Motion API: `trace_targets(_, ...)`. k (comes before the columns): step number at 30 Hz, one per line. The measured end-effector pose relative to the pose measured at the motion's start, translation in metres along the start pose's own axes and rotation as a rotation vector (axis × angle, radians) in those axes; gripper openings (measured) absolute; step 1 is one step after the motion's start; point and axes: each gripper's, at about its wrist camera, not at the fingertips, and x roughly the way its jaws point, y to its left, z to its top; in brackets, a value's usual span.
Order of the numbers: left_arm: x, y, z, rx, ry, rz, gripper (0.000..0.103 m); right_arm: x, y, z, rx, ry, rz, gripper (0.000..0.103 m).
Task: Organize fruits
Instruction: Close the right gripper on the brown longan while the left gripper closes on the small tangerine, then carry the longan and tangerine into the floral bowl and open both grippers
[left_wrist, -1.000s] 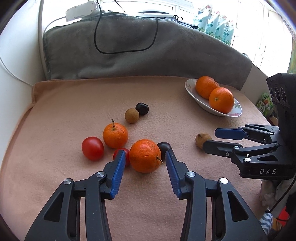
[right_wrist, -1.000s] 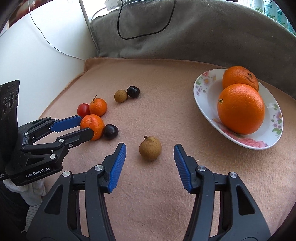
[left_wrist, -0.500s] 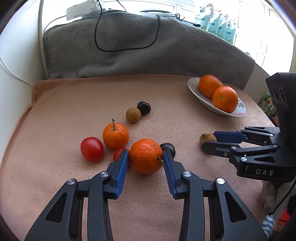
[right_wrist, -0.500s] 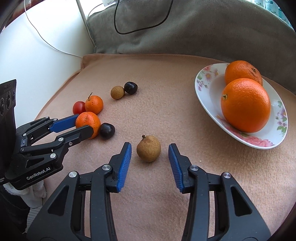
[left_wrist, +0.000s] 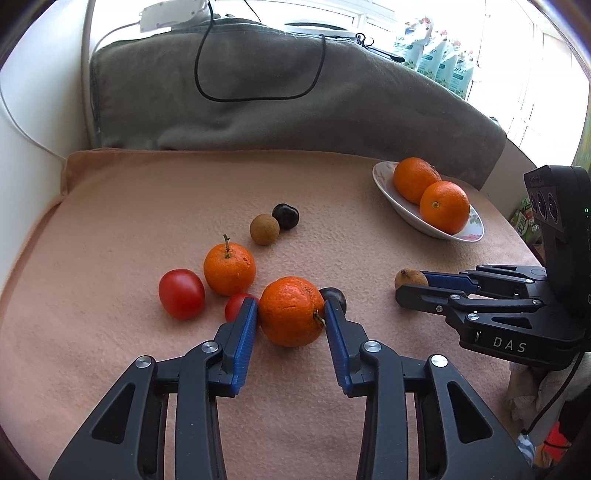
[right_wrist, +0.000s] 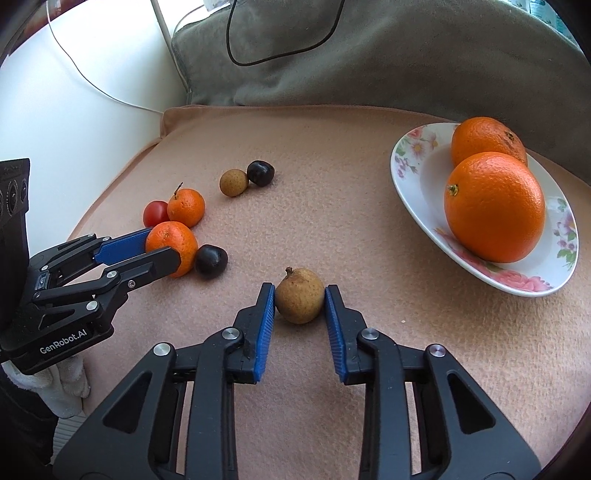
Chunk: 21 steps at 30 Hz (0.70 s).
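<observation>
Both grippers have closed since earlier: left gripper clamps the mandarin, right gripper clamps the longan, ready for transfer to the plate.

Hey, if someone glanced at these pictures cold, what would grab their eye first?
Probably the plate at right holding two big oranges. Next, both hand-held grippers at work: the left one pinches a tangerine amid the loose fruit, and the right one clasps a small brown fruit.

place: home | cues: blanket (peach fleece), floral plate, windowsill
</observation>
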Motion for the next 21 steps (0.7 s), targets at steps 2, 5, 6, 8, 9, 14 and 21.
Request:
trace_targets(2,-0.002,0.000,0.001,-0.005,-0.003,-0.007,0.035,-0.003,-0.001,-0.001,0.005,-0.008,0.004,0.029)
trace_targets(5,-0.006,0.000,0.003,-0.015,-0.012,-0.016,0.035,-0.008,-0.003,-0.001,0.017,-0.021,0.007,0.029)
trace_targets(6,-0.007,0.000,0.004,-0.018,-0.016,-0.021,0.035,-0.010,-0.004,-0.001,0.020,-0.025,0.009,0.029)
trace_targets(8,-0.010,-0.002,0.007,-0.020,-0.025,-0.027,0.035,-0.014,-0.006,-0.002,0.026,-0.033,0.015,0.029)
trace_targets(9,-0.011,-0.002,0.008,-0.020,-0.029,-0.030,0.035,-0.017,-0.007,-0.003,0.028,-0.038,0.015,0.029)
trace_targets(14,-0.014,-0.008,0.017,-0.020,-0.047,-0.053,0.035,-0.035,-0.014,-0.007,0.035,-0.068,0.007,0.028)
trace_targets(21,-0.009,-0.020,0.028,-0.011,-0.059,-0.083,0.035,-0.059,-0.034,-0.012,0.071,-0.110,-0.013,0.028)
